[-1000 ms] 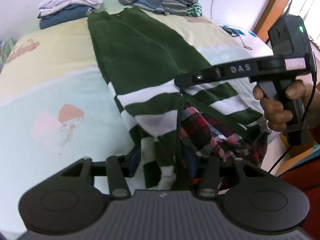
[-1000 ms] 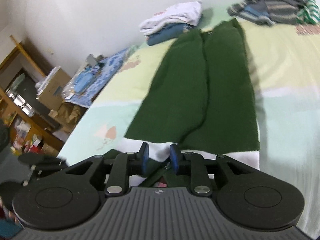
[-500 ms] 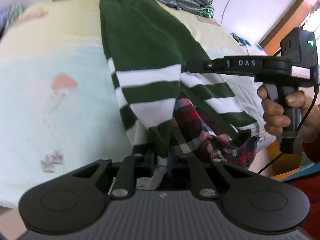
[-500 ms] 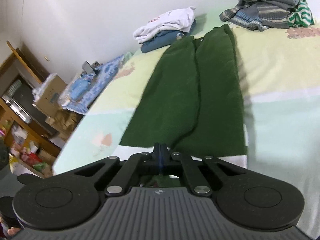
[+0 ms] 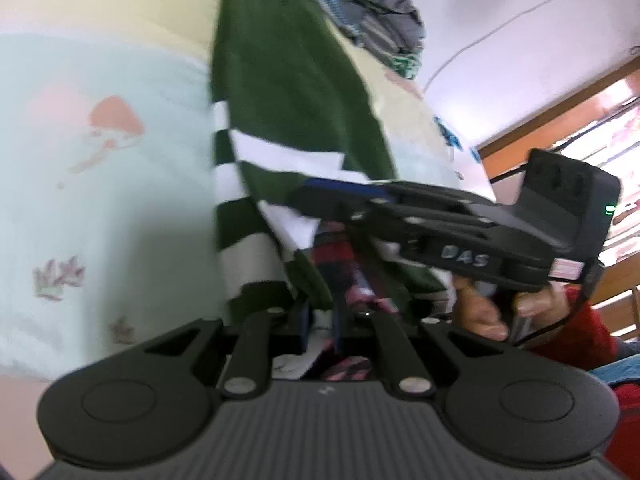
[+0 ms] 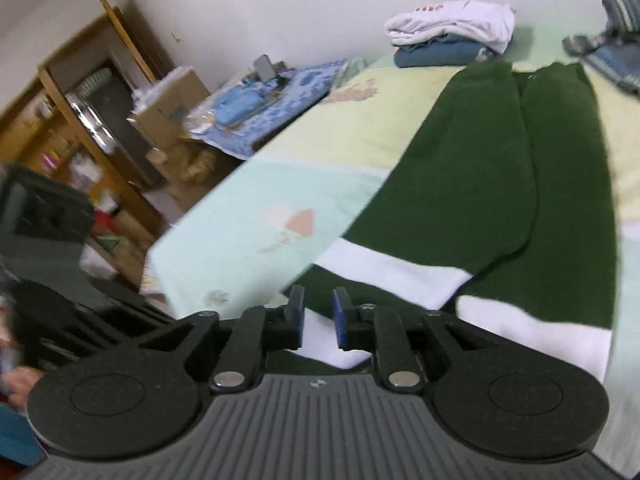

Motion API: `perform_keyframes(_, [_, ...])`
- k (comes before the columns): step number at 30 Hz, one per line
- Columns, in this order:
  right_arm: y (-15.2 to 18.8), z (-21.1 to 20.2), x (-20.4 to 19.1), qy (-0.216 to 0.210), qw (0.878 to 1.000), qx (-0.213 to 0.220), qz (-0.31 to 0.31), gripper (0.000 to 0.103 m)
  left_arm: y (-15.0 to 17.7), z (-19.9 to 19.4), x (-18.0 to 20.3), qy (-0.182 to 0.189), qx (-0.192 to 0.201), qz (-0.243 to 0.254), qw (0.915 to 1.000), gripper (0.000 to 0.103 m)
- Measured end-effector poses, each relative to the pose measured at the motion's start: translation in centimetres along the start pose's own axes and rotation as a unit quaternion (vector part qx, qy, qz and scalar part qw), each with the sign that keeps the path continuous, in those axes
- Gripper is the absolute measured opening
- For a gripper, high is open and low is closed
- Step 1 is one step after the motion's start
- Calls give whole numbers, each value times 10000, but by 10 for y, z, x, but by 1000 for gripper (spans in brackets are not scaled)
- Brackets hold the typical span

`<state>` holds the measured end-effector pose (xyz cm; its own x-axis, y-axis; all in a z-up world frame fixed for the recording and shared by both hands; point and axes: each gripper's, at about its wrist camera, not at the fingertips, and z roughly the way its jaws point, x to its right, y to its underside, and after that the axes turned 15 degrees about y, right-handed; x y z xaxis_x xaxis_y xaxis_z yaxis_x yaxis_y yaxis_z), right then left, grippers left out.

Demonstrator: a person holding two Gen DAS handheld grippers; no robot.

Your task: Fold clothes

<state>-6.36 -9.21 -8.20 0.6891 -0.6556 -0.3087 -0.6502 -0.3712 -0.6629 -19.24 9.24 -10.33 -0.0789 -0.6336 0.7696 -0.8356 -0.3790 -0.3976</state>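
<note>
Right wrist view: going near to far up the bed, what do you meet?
Right gripper → white stripe of the green garment → its plain green part → folded white and blue stack by the wall.

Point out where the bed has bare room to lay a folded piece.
Free: the pale mint sheet between the long green white-striped garment and the bed's left edge. Crowded: the head end, with the folded white-and-blue stack and the heap of striped grey clothes.

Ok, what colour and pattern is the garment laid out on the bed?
Dark green garment with broad white stripes at the near end; clearest in the right wrist view.
</note>
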Motion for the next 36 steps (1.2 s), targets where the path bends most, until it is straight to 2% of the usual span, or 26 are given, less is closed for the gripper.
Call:
perform_keyframes(3, [-2,-2,1,-184,9998,7,108,34,1,12,6,-66,-77,139,9999,7])
perform_keyframes(7, [-3,-6,-3,-403,9989,-198,128,36,6,15,4,-262,-157,161,9994,9])
perform_keyframes(9, [-2,-6,-10,-448,9983,-376,-11,36,6,10,4,-325,-141,219,9991,14])
perform_keyframes(11, [2,-2,-19,-337,9977,-520,-269,36,5,8,6,-378,-168,316,9986,29])
perform_keyframes(13, [5,2,-25,-260,9969,-610,-431,24,5,9,8,-420,-277,440,9978,29])
perform_keyframes(14, [5,3,-25,-272,9969,-613,-413,10,5,10,8,-445,-353,515,9971,29])
perform_keyframes(15, [6,4,-25,-285,9969,-616,-396,5,6,12,9,-471,-444,613,9960,31])
perform_keyframes(17, [6,6,-25,-309,9969,-621,-360,5,9,15,8,-458,-582,756,9944,38])
perform_keyframes(20, [8,9,-30,-390,9964,-657,-359,6,11,14,6,-267,-588,742,9951,49])
perform_keyframes(23, [15,28,-31,-500,9943,-914,-219,13,10,15,5,-165,-614,647,9959,48])
perform_keyframes(24, [18,35,-30,-548,9934,-996,-150,11,10,14,5,-165,-635,633,9958,48])
perform_keyframes(28, [14,25,-20,-776,9921,-981,81,17,13,4,6,-203,-746,615,9951,48])
perform_keyframes(33, [13,5,-8,-668,9950,-742,-27,13,18,-14,15,-394,-863,806,9922,49])
perform_keyframes(36, [22,10,-13,-837,9928,-830,-202,11,13,-24,24,-643,-895,1181,9869,49])
